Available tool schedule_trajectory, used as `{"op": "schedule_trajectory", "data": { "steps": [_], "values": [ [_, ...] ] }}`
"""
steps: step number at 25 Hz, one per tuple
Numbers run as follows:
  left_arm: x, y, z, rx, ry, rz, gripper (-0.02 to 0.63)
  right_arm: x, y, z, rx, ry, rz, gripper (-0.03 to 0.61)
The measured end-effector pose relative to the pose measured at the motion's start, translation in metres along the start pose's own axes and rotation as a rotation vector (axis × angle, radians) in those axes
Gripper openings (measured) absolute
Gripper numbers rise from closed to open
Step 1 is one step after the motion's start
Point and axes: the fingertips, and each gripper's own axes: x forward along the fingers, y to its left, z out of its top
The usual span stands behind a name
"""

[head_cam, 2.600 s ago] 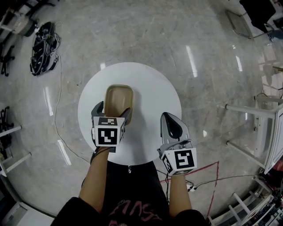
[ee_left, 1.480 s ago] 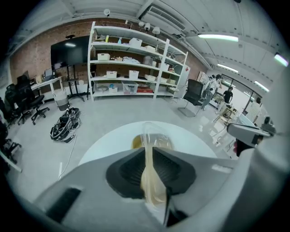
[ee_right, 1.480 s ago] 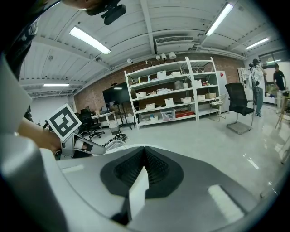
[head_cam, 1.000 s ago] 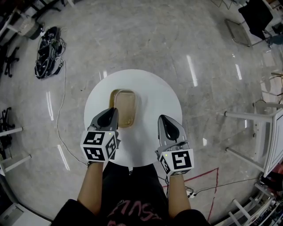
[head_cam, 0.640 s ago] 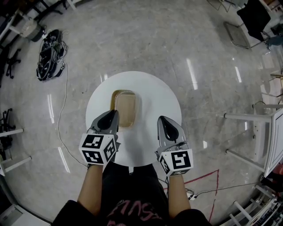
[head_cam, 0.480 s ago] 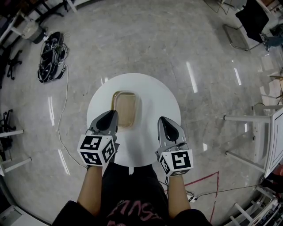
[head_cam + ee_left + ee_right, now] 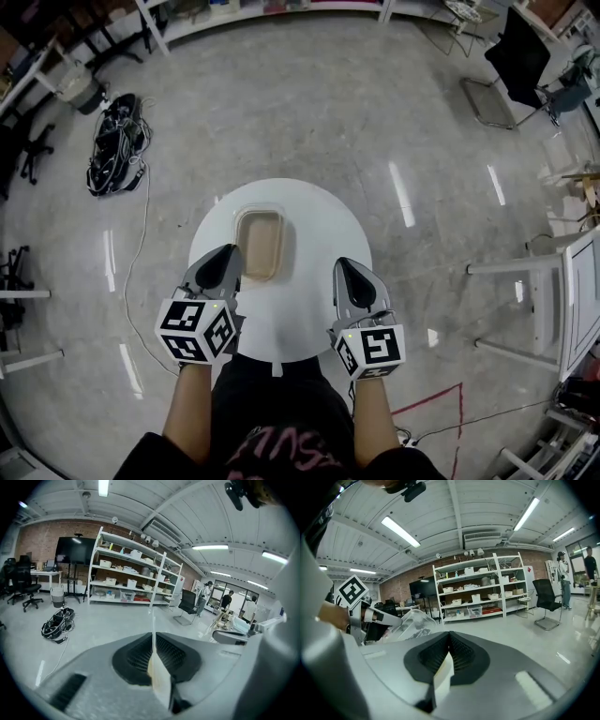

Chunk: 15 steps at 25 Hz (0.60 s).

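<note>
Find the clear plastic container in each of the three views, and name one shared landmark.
Head view: clear plastic container at centre, over the white table, beside the left gripper.
Left gripper view: container edge-on between the shut jaws, lower centre.
Right gripper view: container left of centre.
Landmark: white shelving, in both gripper views.

A round white table (image 7: 309, 314) stands on a polished grey floor (image 7: 328, 103). A bundle of black cables (image 7: 114, 141) lies well off to its left, with a thin white cord (image 7: 141, 272) trailing from it. Red tape lines (image 7: 441, 398) mark the floor on the right, near a white metal frame (image 7: 553, 281). White shelving with storage boxes (image 7: 133, 576) lines the brick wall beside a black screen (image 7: 75, 550)
</note>
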Motion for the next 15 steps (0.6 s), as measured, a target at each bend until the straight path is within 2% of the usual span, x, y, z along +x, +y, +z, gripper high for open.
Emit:
{"op": "schedule_trajectory", "data": {
  "steps": [15],
  "values": [
    [-0.055, -0.037, 0.046, 0.007, -0.150, 0.004, 0.020, -0.048, -0.003, 0.049, -0.056, -0.103, 0.004, 0.006]
  ]
}}
